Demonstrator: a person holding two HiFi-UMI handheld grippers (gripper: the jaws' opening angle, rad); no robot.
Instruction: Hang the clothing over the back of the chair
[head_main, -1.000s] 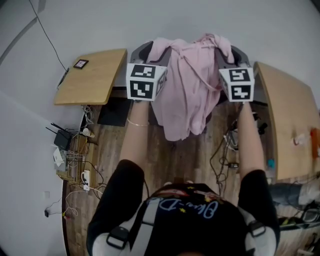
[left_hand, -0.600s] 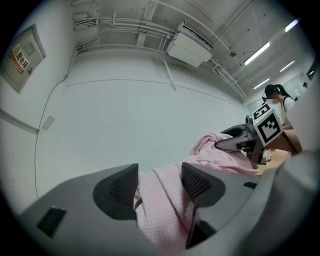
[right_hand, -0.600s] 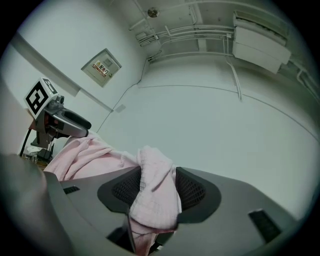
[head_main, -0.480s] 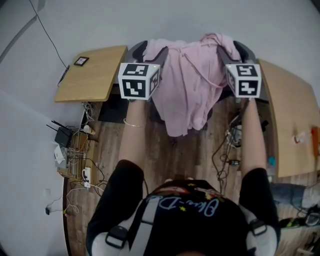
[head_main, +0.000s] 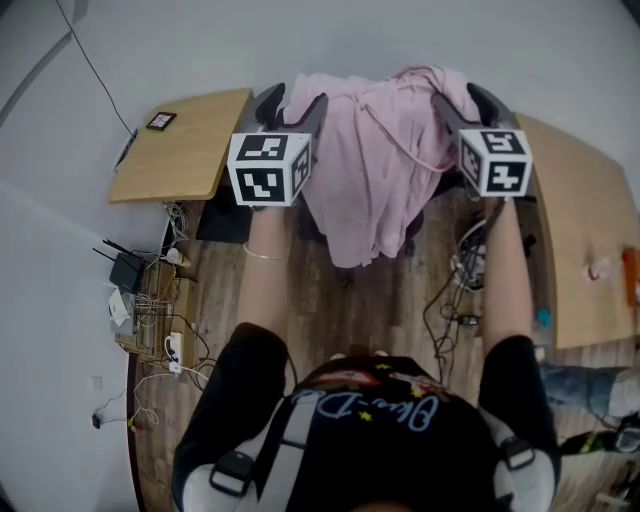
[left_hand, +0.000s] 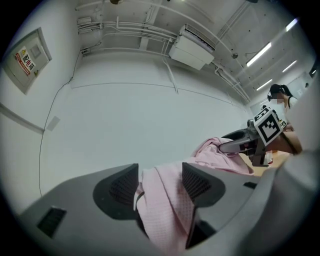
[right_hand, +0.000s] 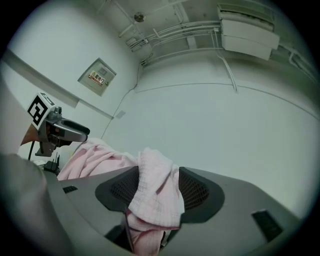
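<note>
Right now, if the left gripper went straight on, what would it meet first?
Beyond the pink garment clamped in the left gripper, nothing until the pale wall, probably; depth is unclear.

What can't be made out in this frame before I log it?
- Chair back: head view, covered by the pale pink waffle-knit garment.
- Small dark flat object on the light wooden desk: head view, too small to identify.
- Garment's lower part: both gripper views, it drops out of sight between the left claw and the right claw, hidden by their grey bodies.
</note>
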